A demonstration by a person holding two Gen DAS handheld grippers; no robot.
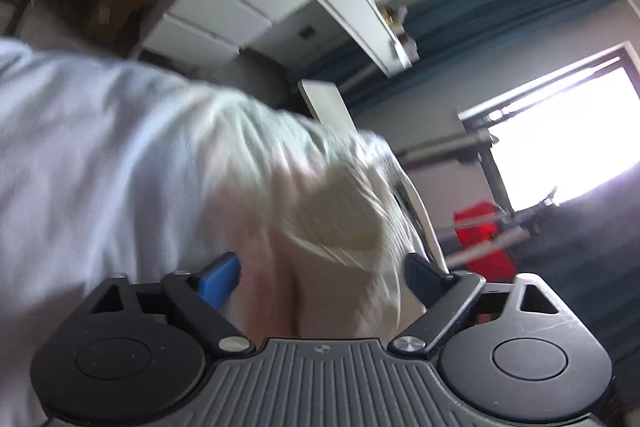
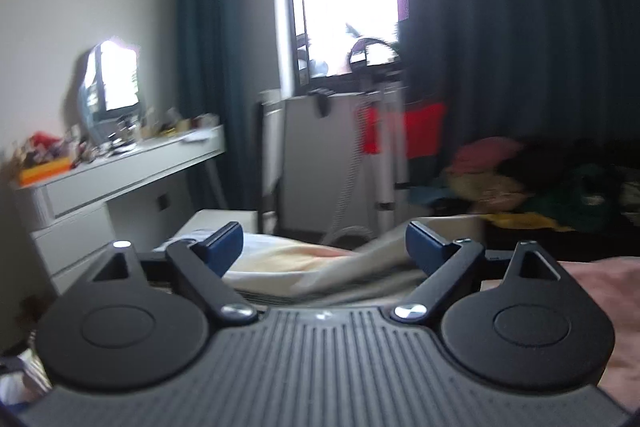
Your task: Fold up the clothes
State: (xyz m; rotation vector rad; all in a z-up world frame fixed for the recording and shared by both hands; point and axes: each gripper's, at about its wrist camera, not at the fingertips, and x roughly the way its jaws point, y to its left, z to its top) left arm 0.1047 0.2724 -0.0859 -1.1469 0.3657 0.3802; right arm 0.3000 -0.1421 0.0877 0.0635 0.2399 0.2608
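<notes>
The left gripper [image 1: 322,277] has its blue-padded fingers [image 1: 219,279] spread wide apart, and a white garment [image 1: 160,163] bulges between and beyond them — blurred, filling the left half of the left wrist view, with a ribbed, cream-toned fold nearest the jaws. The pads do not press on the cloth. Behind it stand a white dresser [image 1: 248,7], a teal curtain [image 1: 500,11] and a bright window [image 1: 568,131].

The right gripper [image 2: 322,247] is also wide open, nothing clamped. Just past its fingertips a pale, cream and white cloth [image 2: 304,265] lies crumpled on the bed, beside a pink sheet [image 2: 600,291]. Farther off are a white dressing table [image 2: 132,167] with a mirror [image 2: 114,79], a red item [image 2: 420,125] on a rack, and a heap of coloured clothes [image 2: 520,179] against the dark curtain [image 2: 520,27].
</notes>
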